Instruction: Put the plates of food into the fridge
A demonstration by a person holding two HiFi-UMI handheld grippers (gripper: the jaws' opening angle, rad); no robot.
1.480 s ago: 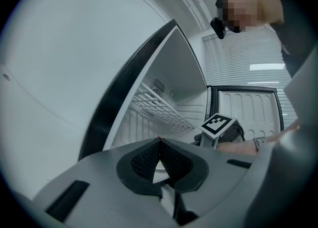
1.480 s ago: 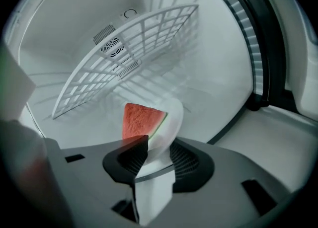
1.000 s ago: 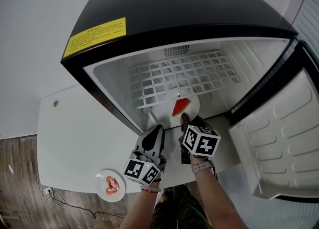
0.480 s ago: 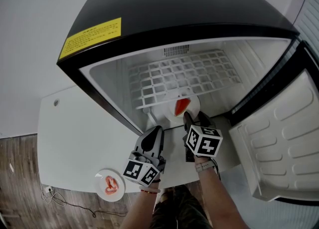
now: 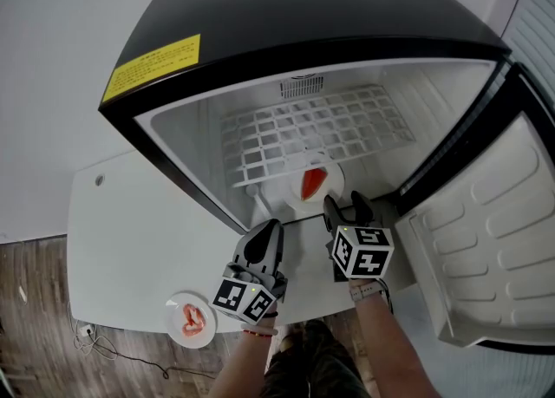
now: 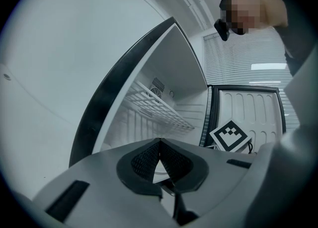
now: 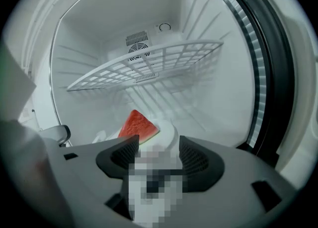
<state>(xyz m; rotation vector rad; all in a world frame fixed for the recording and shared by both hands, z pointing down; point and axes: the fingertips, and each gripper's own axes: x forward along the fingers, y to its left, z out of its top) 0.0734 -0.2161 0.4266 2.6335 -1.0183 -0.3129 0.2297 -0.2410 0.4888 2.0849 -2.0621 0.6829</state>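
**A:** Where's the first plate?

**B:** I have the watermelon plate (image 5: 336, 181) on the floor of the fridge (image 5: 303, 6), under the wire shelf (image 5: 312, 132). The red watermelon slice (image 7: 138, 125) lies on it.

**A:** And your right gripper (image 5: 347, 207)?

**B:** Its jaws have just been opening and now stand wide apart, clear of the rim. The plate sits just ahead of them, and nothing is clamped.

**A:** And the left?

**B:** My left gripper (image 5: 274, 226) hangs at the fridge mouth, just beside the right one. Its jaws are together at the tips with nothing between them.

**A:** Any plates outside?

**B:** One, yes. The second plate (image 5: 176, 309) with reddish food (image 5: 196, 322) is on the white surface (image 5: 130, 231), near its front edge and well apart from both grippers. The fridge door (image 5: 486, 240) is swung wide open on my right.
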